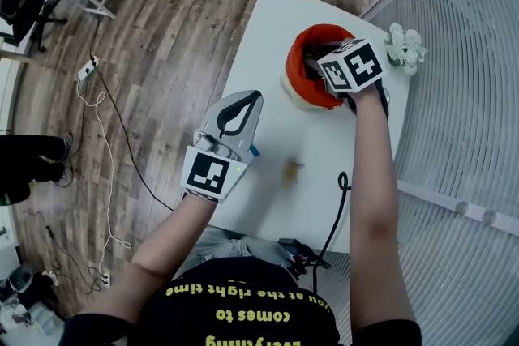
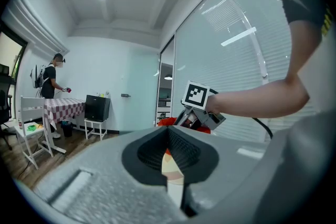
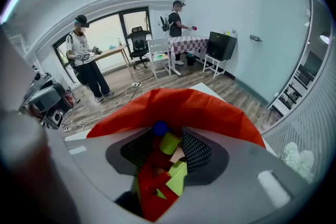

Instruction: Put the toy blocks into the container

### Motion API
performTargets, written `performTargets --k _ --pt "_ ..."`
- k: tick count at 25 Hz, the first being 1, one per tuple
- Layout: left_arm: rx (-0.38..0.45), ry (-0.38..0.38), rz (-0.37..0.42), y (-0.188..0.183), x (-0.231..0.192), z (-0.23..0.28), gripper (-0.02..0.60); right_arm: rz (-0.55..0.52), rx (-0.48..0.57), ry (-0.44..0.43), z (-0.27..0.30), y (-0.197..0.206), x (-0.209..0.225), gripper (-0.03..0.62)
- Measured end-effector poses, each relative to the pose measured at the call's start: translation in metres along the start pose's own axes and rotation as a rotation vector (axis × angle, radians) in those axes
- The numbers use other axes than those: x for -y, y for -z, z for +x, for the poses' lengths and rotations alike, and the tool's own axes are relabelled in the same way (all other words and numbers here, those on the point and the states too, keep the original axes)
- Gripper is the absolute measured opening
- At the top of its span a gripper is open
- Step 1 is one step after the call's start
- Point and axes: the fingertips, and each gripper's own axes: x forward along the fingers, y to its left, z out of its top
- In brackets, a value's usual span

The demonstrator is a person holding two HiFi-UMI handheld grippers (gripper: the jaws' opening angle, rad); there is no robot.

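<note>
White bench [image 1: 268,36], and under it a floor [image 1: 162,53] of grey-brown wood planks. The container [image 1: 298,69] glowed orange-red up top, cream at its base. Inside, what a mix: a blue ball [image 3: 160,127], yellow-green blocks [image 3: 169,142], red blocks [image 3: 149,178], one pale tan piece [image 3: 178,155]. Near on the bench sat a small tan block [image 1: 291,169]. The left gripper [image 1: 250,98] and the right gripper [image 3: 169,147] were both grey with black ribbed pads [image 3: 197,152], each bearing black-and-white square markers. Far off, a red-and-white checked tablecloth [image 3: 188,41]. The shirt [image 1: 243,312] was black with yellow lettering.
</note>
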Motion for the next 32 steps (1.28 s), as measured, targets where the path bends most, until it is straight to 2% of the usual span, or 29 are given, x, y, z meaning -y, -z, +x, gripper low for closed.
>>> performTargets --k 5,14,20,29,32 --pt "0.016 -0.003 -0.008 -0.002 -0.001 -0.001 0.002 -0.011 0.015 -0.015 0.0 -0.002 -0.003 0.158" --pt "0.014 -0.01 -0.005 -0.001 -0.002 -0.002 0.002 0.002 0.037 -0.001 -0.002 -0.003 0.0 0.012" --pt "-0.004 -0.011 0.005 -0.002 -0.001 -0.005 0.002 0.001 0.067 0.033 -0.009 -0.006 0.003 0.006" --pt "0.027 -0.012 0.006 -0.012 0.002 -0.006 0.002 0.033 0.296 0.134 -0.043 -0.023 0.007 0.006" --pt "0.006 -0.01 0.016 -0.011 0.003 -0.008 0.002 0.047 0.364 0.162 -0.06 -0.027 0.007 0.006"
